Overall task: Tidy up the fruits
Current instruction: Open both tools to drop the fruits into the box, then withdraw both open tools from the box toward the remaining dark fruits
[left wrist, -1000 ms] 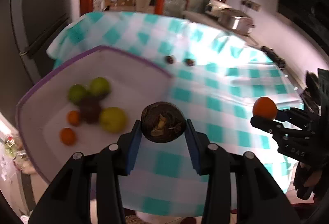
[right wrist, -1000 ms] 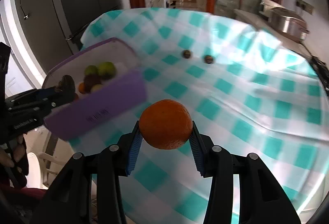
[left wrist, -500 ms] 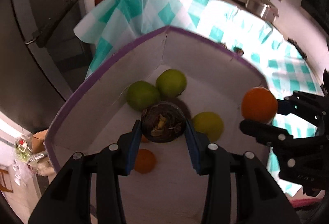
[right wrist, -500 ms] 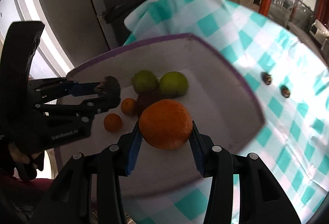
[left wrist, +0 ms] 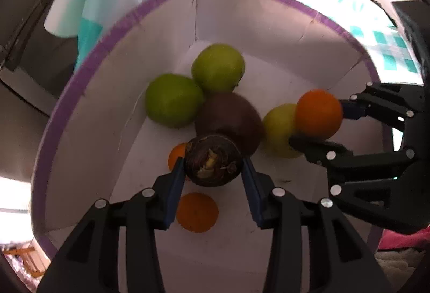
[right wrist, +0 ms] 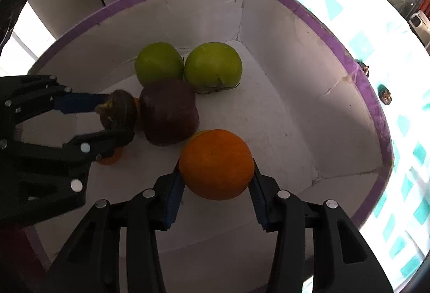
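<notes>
A: Left wrist view: our left gripper [left wrist: 213, 168] clamps a dark fruit [left wrist: 213, 162] over the box [left wrist: 80, 94]; our right gripper [right wrist: 216, 183] clamps an orange [right wrist: 216, 164].

B: Released here, either could knock piled fruit.

Blown-out glare, dim fisheye edges

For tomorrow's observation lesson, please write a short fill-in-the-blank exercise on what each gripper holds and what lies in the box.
1. The right gripper is shut on an ____ fruit.
2. The left gripper is shut on a dark mangosteen above the white box, whose rim is ____.
3. At the box's far corner, two ____ fruits touch.

Missing words: orange; purple; green
</notes>
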Available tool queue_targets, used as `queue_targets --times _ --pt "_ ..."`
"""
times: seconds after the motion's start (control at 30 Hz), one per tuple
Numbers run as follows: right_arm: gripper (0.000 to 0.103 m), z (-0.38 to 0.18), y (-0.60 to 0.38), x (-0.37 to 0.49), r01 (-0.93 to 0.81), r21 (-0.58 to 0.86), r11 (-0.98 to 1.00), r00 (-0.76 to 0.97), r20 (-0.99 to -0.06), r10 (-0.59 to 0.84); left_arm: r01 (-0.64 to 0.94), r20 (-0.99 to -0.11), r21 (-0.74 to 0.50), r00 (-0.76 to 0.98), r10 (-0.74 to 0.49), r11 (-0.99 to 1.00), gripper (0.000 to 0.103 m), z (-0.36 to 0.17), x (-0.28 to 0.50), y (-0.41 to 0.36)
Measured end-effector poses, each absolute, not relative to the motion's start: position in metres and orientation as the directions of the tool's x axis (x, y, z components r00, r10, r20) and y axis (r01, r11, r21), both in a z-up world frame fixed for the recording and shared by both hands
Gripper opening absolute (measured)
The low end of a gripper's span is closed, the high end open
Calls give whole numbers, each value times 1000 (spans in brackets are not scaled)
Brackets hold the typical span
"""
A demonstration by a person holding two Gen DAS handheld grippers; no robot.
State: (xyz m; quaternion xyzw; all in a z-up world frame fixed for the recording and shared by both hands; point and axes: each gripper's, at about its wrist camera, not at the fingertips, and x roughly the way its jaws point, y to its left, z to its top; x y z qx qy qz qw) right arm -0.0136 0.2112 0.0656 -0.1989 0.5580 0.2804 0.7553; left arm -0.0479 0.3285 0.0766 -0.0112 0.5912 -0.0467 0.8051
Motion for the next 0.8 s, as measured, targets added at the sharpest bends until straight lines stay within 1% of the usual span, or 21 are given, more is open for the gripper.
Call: queue_targets --times 0.13,0.2,0.3,0.33,0.43,0.47,0.57,0.6,0.63,0.67,0.7,0.8 --pt "48 60 218 -12 -658 17 753 202 -959 199 60 -961 -87 259 -99 994 44 69 -44 330" --pt "51 58 220 -11 -661 17 750 197 -961 196 62 -963 -92 248 -104 994 46 67 -43 331" --pt "52 57 218 -9 -649 38 760 183 -962 205 16 -966 -117 231 -118 993 56 63 -40 339" --pt "52 57 218 -7 -646 45 762 181 -961 209 1 -966 -125 228 -122 992 61 62 -39 341" --pt "58 57 213 -2 -628 59 776 180 -959 218 -23 -965 -113 241 -104 993 71 64 -39 342" --pt "63 57 210 -1 -620 60 782 182 -959 217 -32 -965 -99 247 -88 995 75 65 -40 342" --pt "64 60 204 -5 -634 64 771 194 -952 239 -67 -962 -46 273 -27 997 84 69 -43 342" --pt "69 64 202 -8 -643 58 763 211 -945 250 -80 -960 -25 281 -1 997 85 71 -45 342" --pt "74 69 199 -10 -651 67 756 218 -938 271 -97 -957 12 287 39 995 88 73 -46 341" --pt "80 78 193 -13 -659 105 745 223 -918 327 -110 -953 41 293 72 993 89 75 -47 340" --pt "82 85 187 -13 -662 122 740 236 -903 360 -136 -940 81 318 121 987 89 81 -51 337" --pt "83 111 163 -19 -679 150 719 282 -850 444 -241 -898 94 399 187 966 90 105 -68 332"
